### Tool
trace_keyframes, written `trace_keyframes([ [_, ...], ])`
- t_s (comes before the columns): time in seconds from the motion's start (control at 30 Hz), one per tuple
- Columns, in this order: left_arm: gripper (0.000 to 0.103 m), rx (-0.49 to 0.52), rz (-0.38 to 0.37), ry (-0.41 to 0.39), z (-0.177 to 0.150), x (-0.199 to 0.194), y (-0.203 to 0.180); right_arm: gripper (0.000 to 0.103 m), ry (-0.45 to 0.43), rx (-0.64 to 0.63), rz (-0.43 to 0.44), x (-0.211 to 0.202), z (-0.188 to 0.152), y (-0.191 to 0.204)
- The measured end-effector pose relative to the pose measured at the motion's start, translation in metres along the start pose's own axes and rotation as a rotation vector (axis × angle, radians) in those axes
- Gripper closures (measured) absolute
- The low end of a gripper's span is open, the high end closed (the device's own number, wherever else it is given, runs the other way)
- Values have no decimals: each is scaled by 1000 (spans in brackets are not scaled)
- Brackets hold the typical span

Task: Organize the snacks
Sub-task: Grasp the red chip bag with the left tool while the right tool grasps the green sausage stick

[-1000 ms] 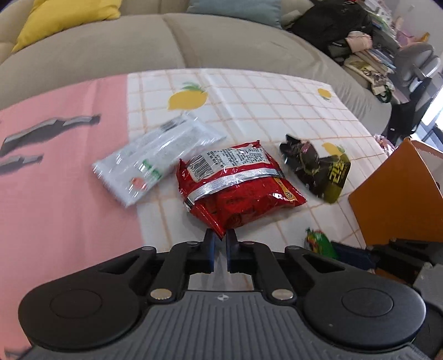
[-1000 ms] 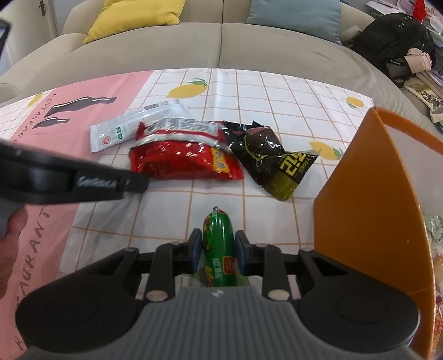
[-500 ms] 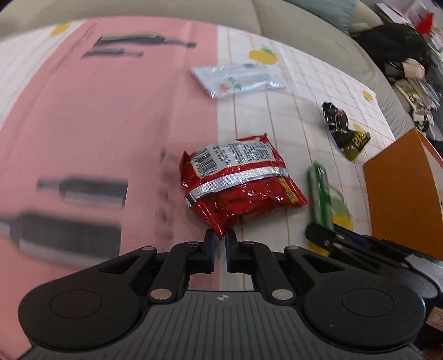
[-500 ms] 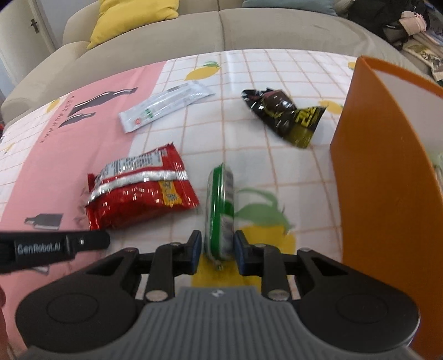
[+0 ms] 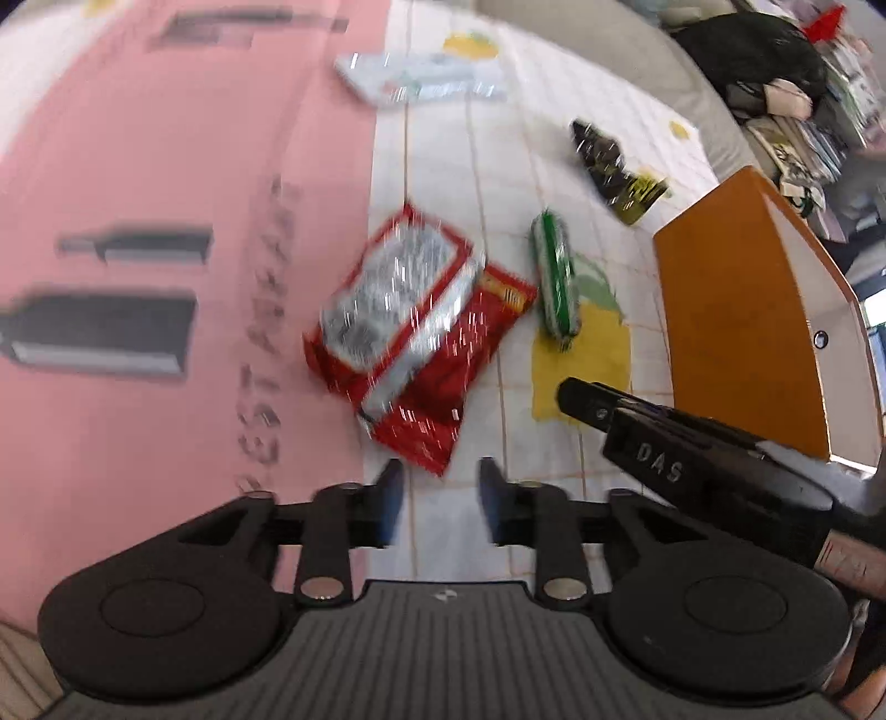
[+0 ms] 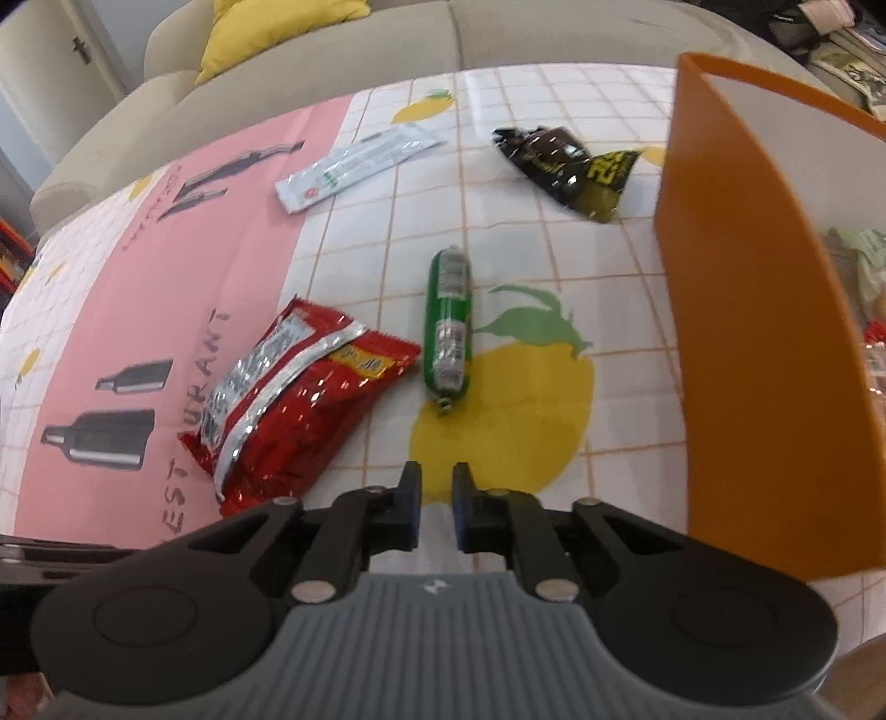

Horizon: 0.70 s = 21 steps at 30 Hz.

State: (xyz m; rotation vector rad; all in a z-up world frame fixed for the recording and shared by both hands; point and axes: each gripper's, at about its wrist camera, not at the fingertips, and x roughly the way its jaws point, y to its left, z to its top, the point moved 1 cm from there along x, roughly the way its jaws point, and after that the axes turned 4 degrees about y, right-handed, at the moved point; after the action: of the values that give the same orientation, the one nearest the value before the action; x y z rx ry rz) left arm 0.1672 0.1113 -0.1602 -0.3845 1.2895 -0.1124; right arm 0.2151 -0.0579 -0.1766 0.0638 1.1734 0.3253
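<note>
A red snack bag (image 5: 421,338) (image 6: 299,393) lies on the tablecloth just beyond my left gripper (image 5: 434,487), which is open and empty. A green sausage stick (image 6: 449,327) (image 5: 555,277) lies flat beside the bag, ahead of my right gripper (image 6: 436,487), whose jaws stand slightly apart with nothing between them. A white packet (image 6: 354,165) (image 5: 421,83) and a black-and-yellow bag (image 6: 570,166) (image 5: 614,166) lie farther back. The orange box (image 6: 736,310) (image 5: 736,310) stands at the right, with snacks partly visible inside.
The tablecloth is half pink (image 6: 155,277), half white check with lemons. A beige sofa (image 6: 387,50) with a yellow cushion (image 6: 277,27) runs behind the table. The right gripper's body (image 5: 692,454) shows in the left wrist view beside the box.
My left gripper opened and let go of the red bag. My right gripper released the green sausage stick and pulled back; both snacks now lie on the table.
</note>
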Motion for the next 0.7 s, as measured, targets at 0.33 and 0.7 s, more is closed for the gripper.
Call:
trace_keyframes([
  [0.33,17,352,115,-116,26,-5,-19,50,-146,56,45,-9,18,-12],
  [0.7,12,429,107,-149,31,21,-19,47,-159,56,78,8,38,-9],
])
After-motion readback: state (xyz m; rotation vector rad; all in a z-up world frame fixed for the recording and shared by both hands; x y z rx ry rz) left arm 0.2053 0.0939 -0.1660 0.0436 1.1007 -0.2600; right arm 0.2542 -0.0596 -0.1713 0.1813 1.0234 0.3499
